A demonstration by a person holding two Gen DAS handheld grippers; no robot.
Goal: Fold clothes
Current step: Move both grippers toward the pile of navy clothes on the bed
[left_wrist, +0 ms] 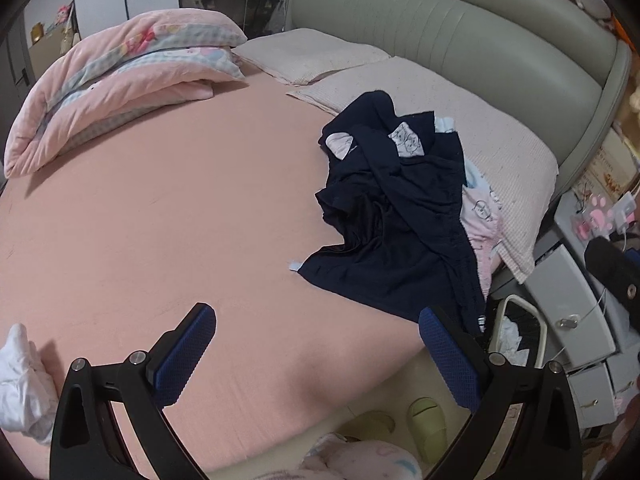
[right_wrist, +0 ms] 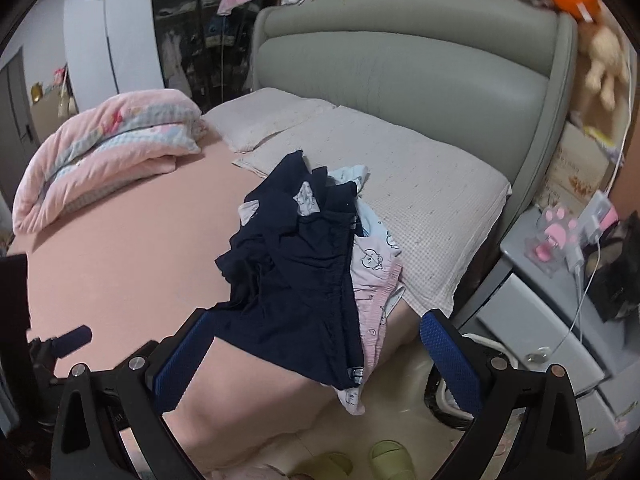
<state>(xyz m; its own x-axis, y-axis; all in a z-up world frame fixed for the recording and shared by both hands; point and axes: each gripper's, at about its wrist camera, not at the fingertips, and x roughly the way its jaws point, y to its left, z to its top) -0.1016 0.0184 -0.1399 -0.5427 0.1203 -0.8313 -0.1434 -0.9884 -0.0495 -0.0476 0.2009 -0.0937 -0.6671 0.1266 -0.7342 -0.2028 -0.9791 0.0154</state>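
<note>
A crumpled navy garment [left_wrist: 392,216] [right_wrist: 296,276] lies on the right side of the pink bed sheet [left_wrist: 168,216], partly over a pillow. Under it sit pink and pale-blue printed clothes [left_wrist: 482,220] [right_wrist: 374,280] that hang over the bed's edge. My left gripper [left_wrist: 316,356] is open above the sheet, just short of the navy garment's near hem. My right gripper [right_wrist: 316,352] is open too, its fingers straddling the hanging lower edge of the pile without touching it. A white garment [left_wrist: 20,384] lies at the left edge of the bed. The left gripper's finger [right_wrist: 74,338] shows at the right view's left side.
A folded pink quilt [left_wrist: 120,80] sits at the far left of the bed, two pale pillows [left_wrist: 400,92] lie against the grey-green headboard [left_wrist: 460,28]. A grey nightstand [right_wrist: 560,312] with cables and trinkets stands to the right. Green slippers [right_wrist: 360,460] and a bin [left_wrist: 516,332] are on the floor.
</note>
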